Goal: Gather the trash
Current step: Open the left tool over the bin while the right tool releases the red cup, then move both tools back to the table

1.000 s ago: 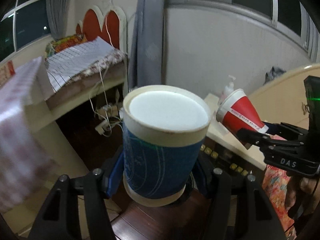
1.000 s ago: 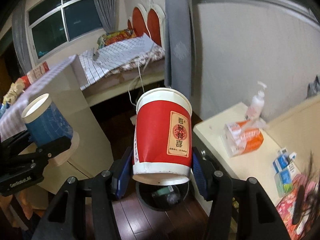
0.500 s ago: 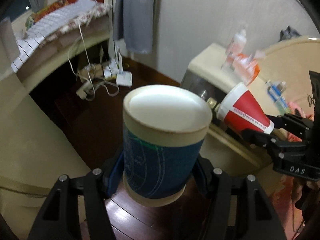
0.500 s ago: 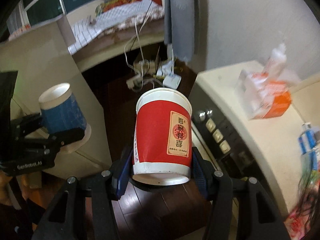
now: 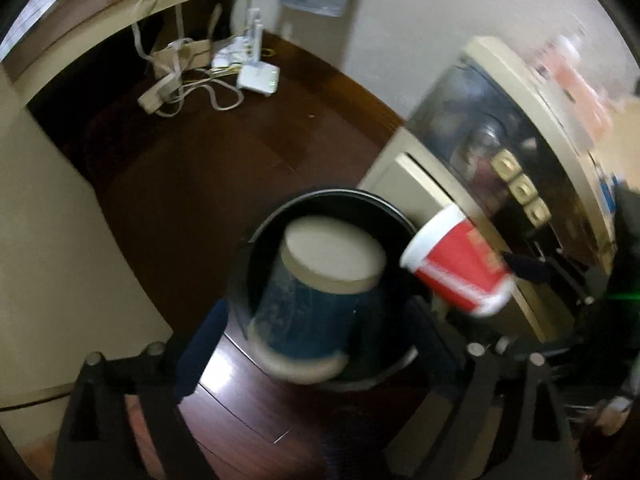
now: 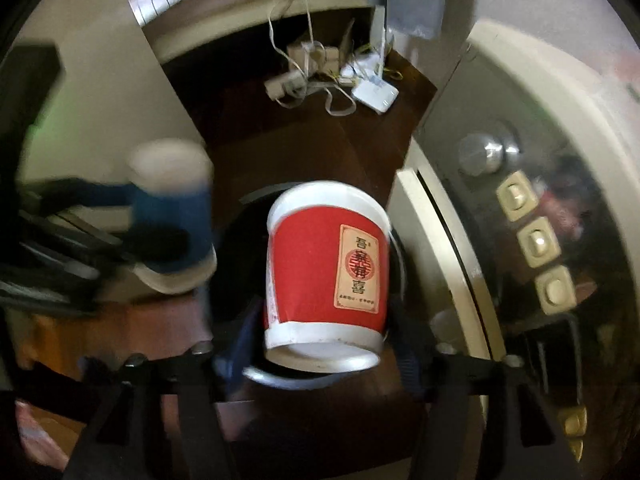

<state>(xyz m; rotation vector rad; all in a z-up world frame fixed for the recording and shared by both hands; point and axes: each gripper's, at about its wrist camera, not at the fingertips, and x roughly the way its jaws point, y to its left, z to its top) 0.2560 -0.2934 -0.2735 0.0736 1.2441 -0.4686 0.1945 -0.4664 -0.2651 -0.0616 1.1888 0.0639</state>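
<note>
Fingers seemingly parted from blue cup — red cup still gripped — now over bin.

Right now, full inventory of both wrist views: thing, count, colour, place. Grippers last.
blue paper cup: 1, blue with cream rim, over the bin mouth between the left fingers, blurred
red paper cup: 1, red with white rims and a label, above the bin between the right fingers
trash bin: 1, black, round, on the floor below both cups
power strip and cables: one tangle, cream, floor by the far wall
router box: 1, white, floor beside the cables
cabinet with buttons: 1, cream with dark glossy front, right of the bin
floor: dark wood
left gripper: black, blue pads, jaws spread wider than the cup
right gripper: black, around the red cup, grip unclear
</note>
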